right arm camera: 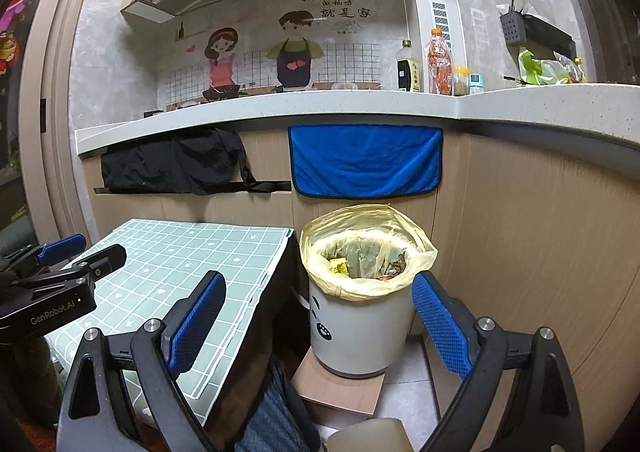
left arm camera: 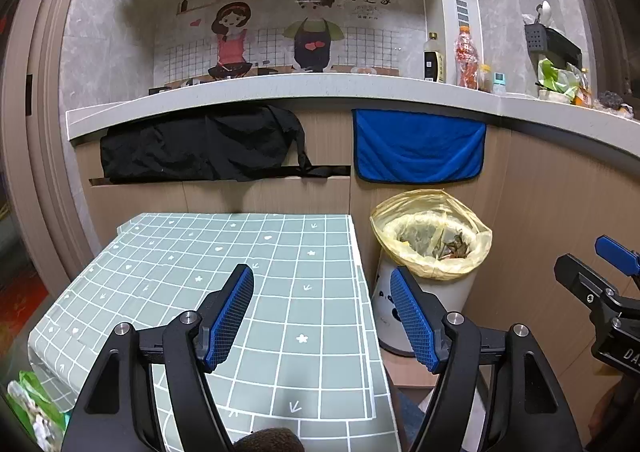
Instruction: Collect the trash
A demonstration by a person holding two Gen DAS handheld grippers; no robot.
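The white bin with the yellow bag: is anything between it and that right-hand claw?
Nothing. In the right wrist view the open right gripper frames the trash bin, with only air and floor between.

Both grippers are just hanging there side by side, tilted a bit downward. Left gripper has its jaws spread wide with nothing between the blue pads. Right gripper looks the same, jaws wide apart, pads bare, gripping nothing.
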